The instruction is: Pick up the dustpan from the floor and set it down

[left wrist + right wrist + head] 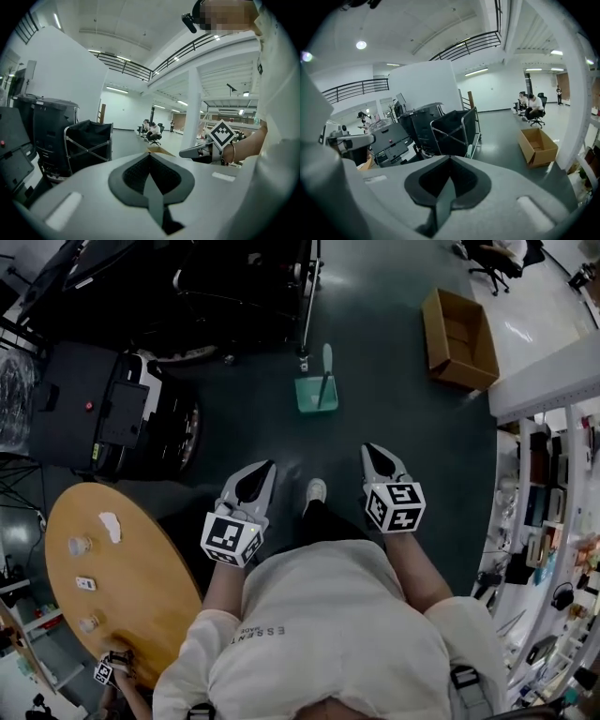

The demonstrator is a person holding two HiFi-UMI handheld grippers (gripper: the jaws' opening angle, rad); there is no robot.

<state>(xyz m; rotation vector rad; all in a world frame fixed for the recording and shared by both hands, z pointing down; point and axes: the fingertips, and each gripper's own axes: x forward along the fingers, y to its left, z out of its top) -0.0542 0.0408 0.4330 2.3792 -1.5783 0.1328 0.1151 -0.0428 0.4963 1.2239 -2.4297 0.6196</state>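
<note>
Head view: left claw (266, 467), right claw (371, 450) clenched, empty; dustpan (316, 394) apart; shirt (328, 601) "ESSENT".

The head camera is looking steeply down, while cameras on the left gripper (267, 468) and right gripper (370, 451) are facing outward, sharing the black cart (452, 129).

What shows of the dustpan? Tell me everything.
The dustpan is teal-green and looks like plastic: a squarish pan with a paler long handle rising from it. It sits on the dark floor, ahead of the person's shoe and close to the leg of a black cart. Nothing but the floor touches it.
</note>
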